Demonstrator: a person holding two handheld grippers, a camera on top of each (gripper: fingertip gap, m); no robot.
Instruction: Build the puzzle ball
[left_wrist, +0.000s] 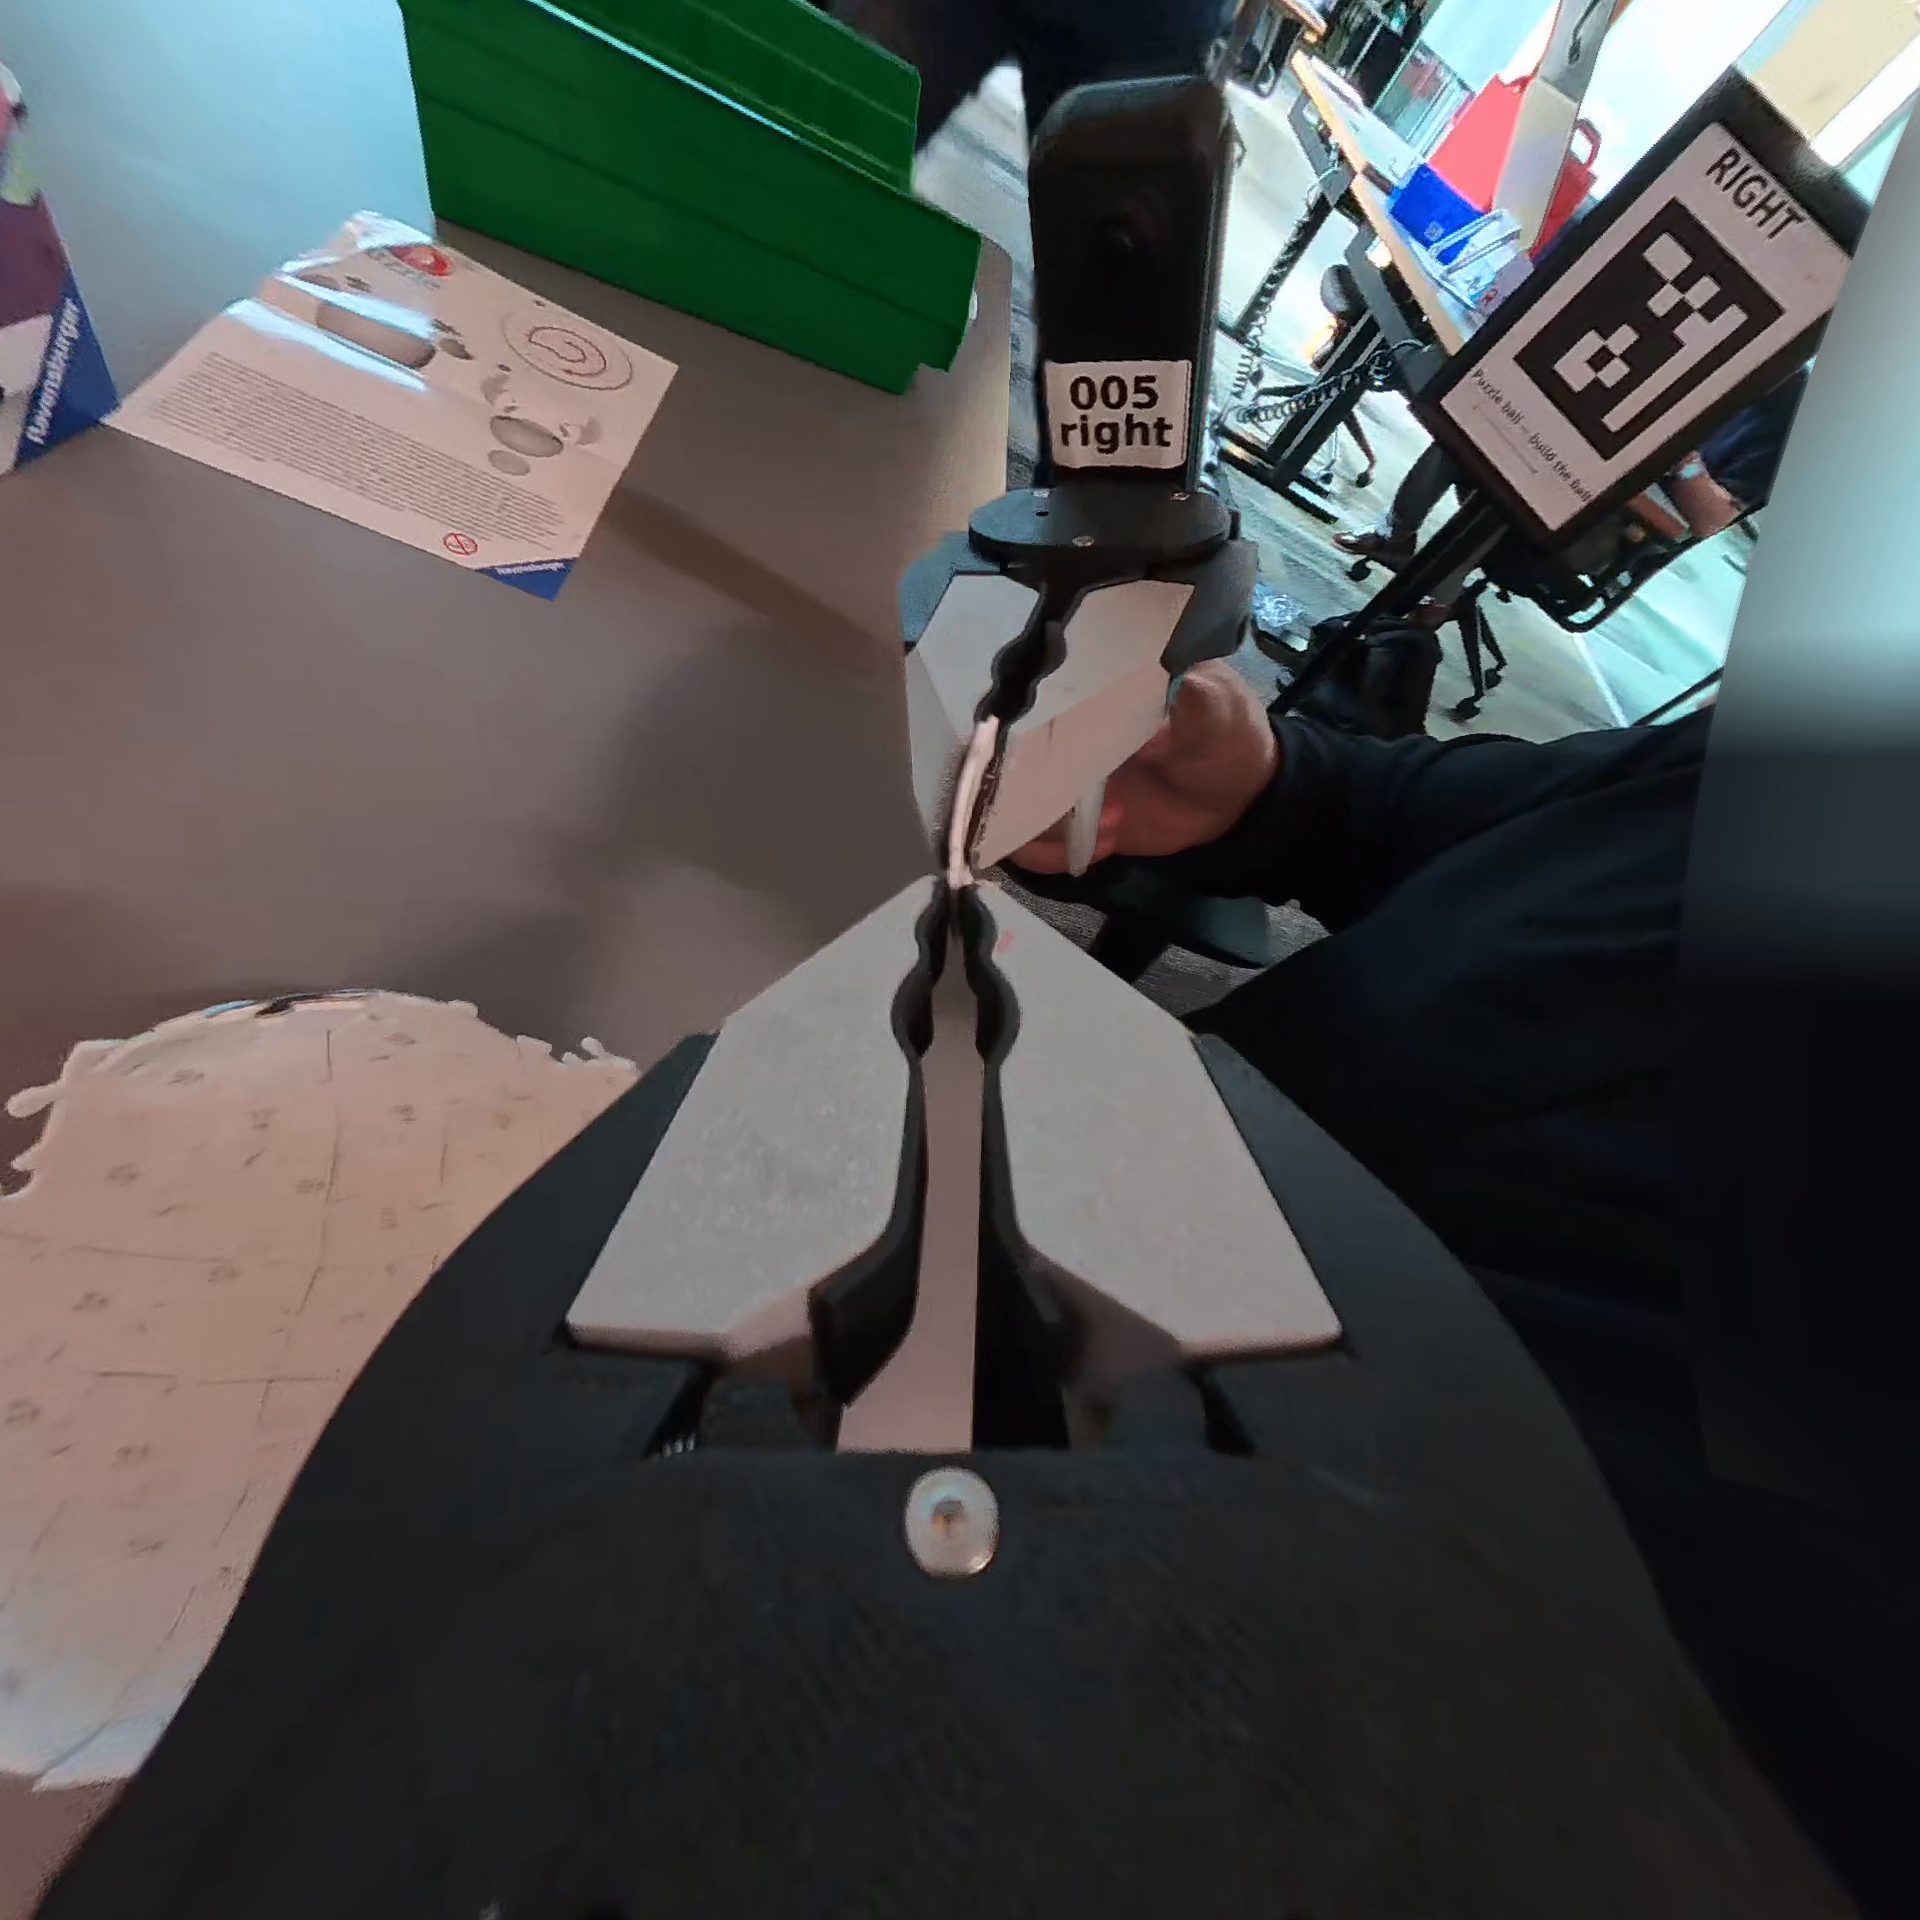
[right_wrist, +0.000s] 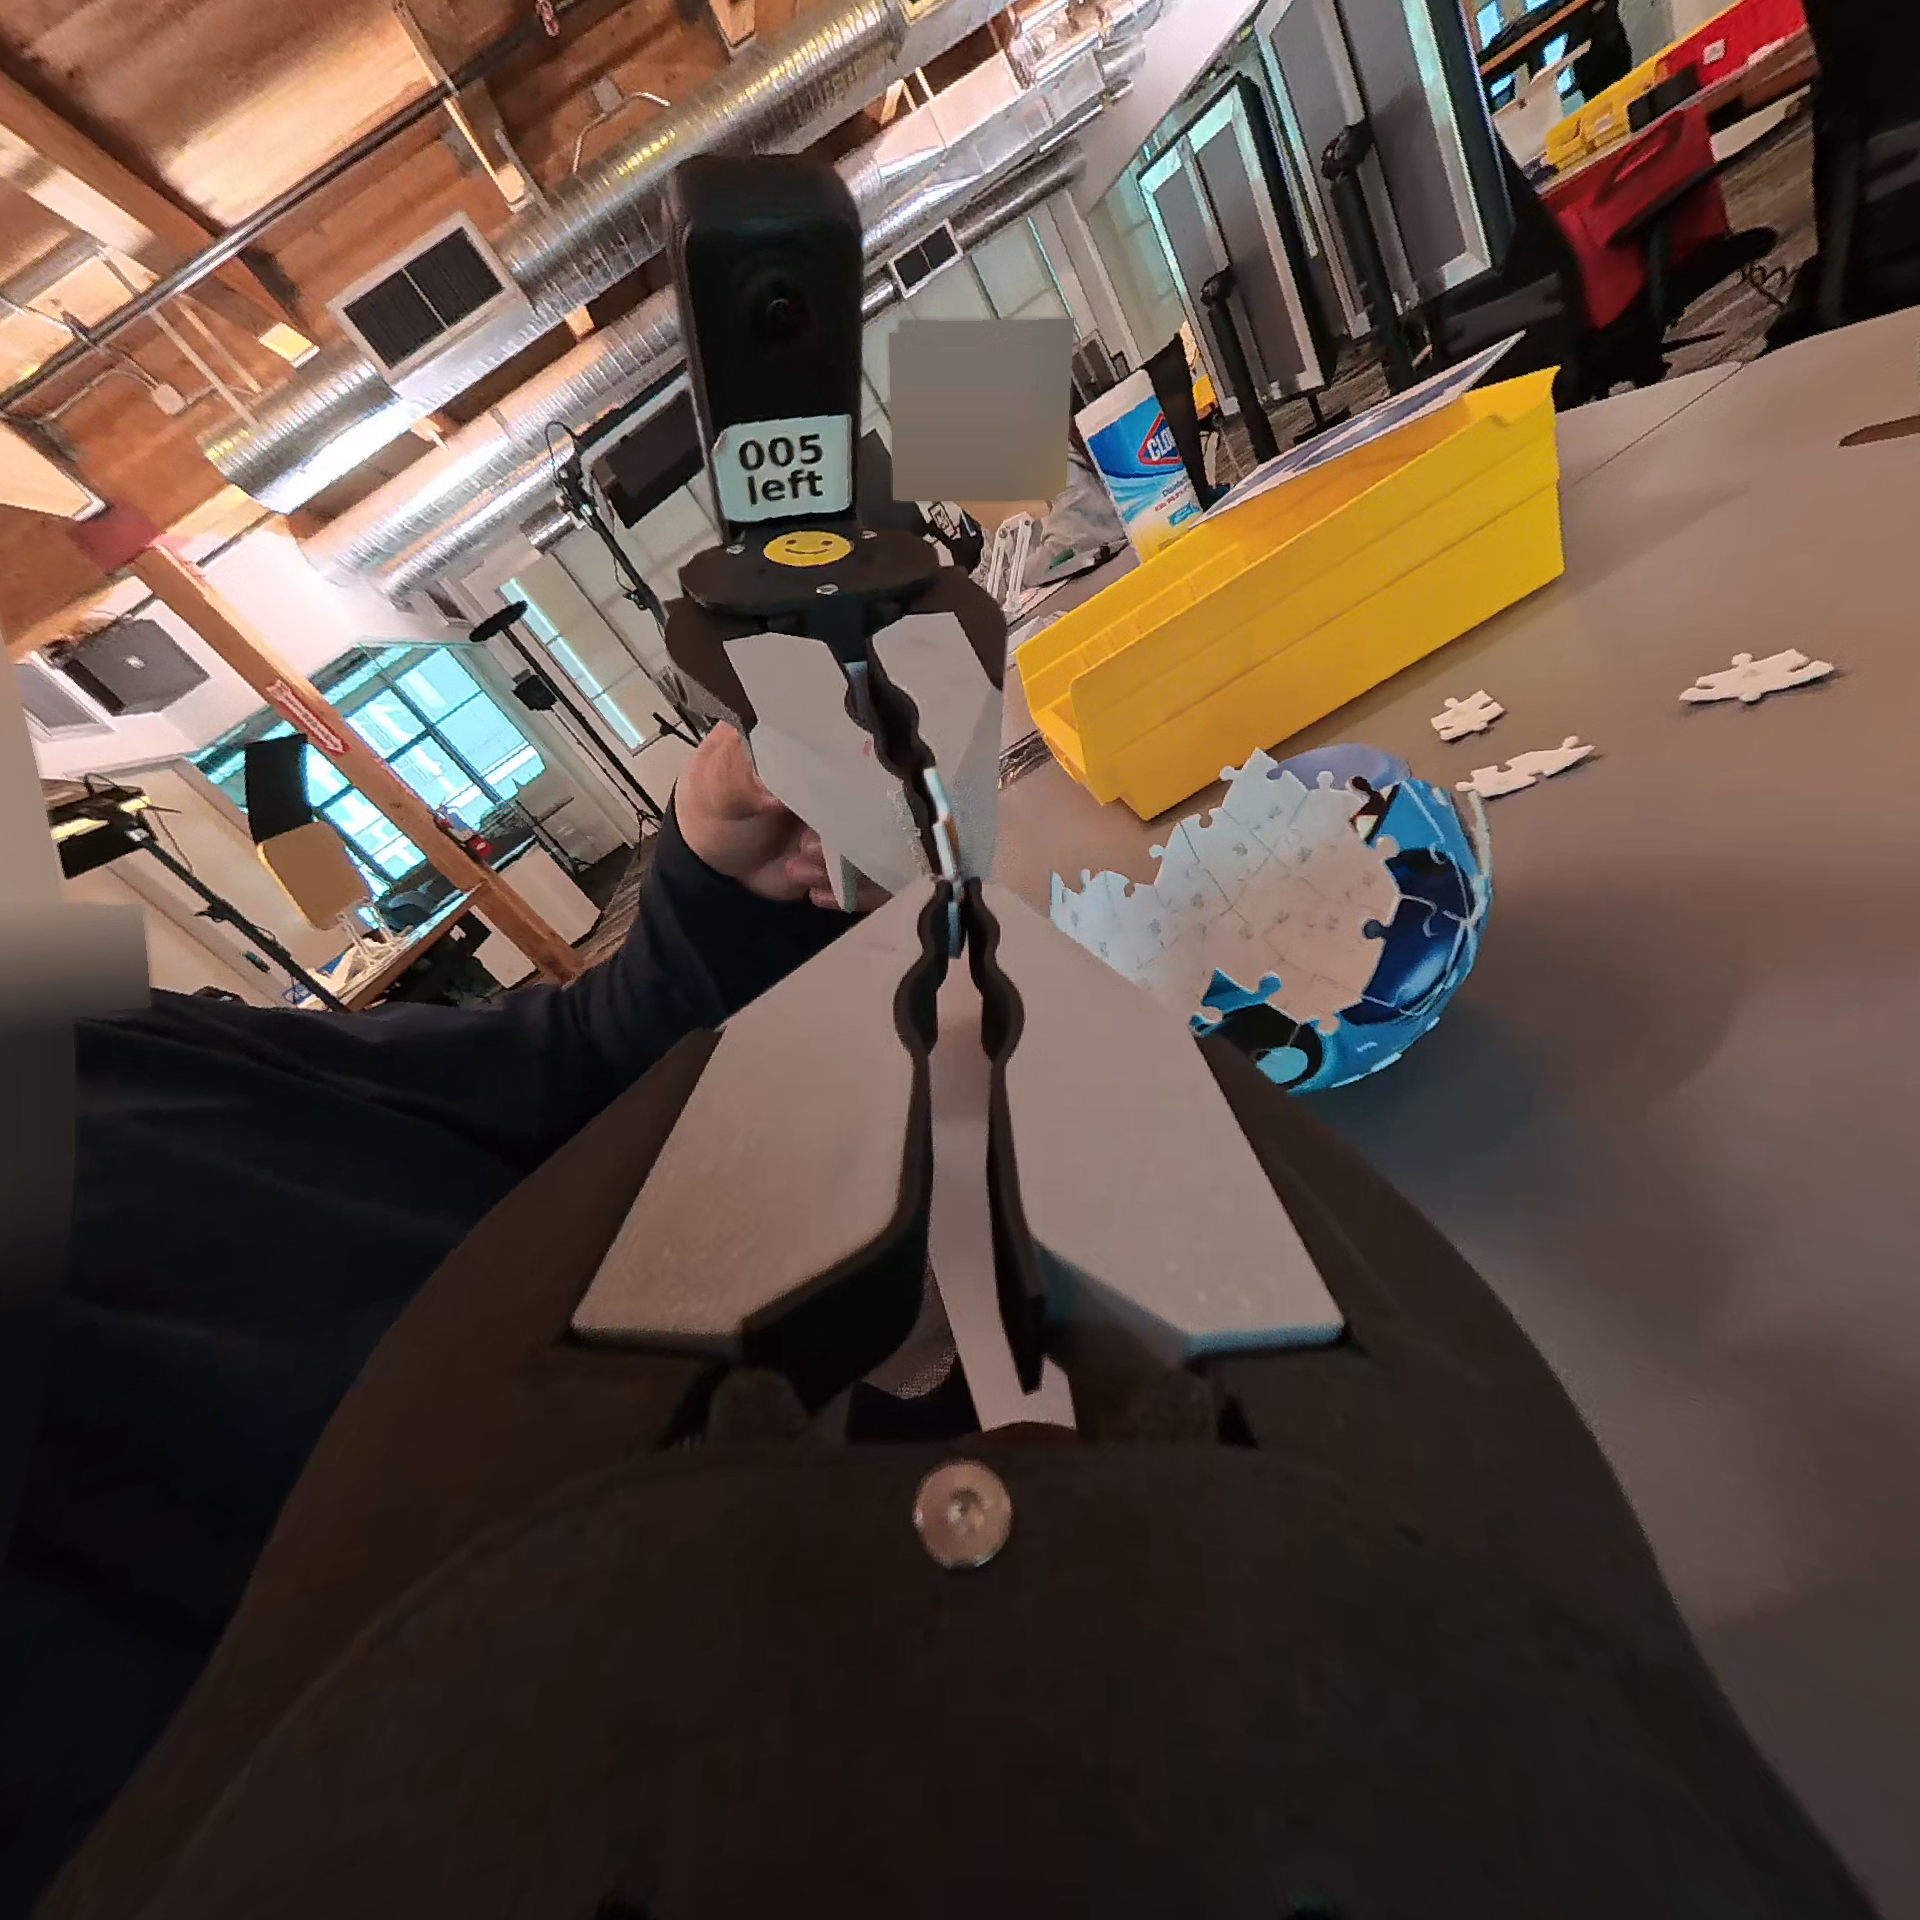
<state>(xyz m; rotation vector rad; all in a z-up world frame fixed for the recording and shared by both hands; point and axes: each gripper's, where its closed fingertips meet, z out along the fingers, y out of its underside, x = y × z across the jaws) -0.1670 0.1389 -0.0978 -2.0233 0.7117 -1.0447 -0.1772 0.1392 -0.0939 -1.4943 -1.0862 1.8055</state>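
Note:
My two grippers meet tip to tip above the table edge with one flat puzzle piece between them, seen edge-on. In the left wrist view my left gripper (left_wrist: 956, 896) is shut at its tips on the white end of the piece (left_wrist: 966, 805), which runs up into the shut right gripper (left_wrist: 971, 868). In the right wrist view my right gripper (right_wrist: 951, 914) is shut on the piece (right_wrist: 943, 831), which also sits between the left gripper's fingers (right_wrist: 940, 878). The partly built puzzle ball (right_wrist: 1299, 914), blue outside and white inside, rests on the table; it also shows in the left wrist view (left_wrist: 208, 1247).
Three loose white pieces (right_wrist: 1756, 675) (right_wrist: 1465, 717) (right_wrist: 1527, 769) lie beyond the ball. A yellow bin (right_wrist: 1299, 644) and a wipes tub (right_wrist: 1143, 468) stand behind. A green bin (left_wrist: 675, 187), an instruction sheet (left_wrist: 405, 405) and the puzzle box (left_wrist: 42, 312) sit on the grey table (left_wrist: 312, 779). My left and right fingertips are right by each other.

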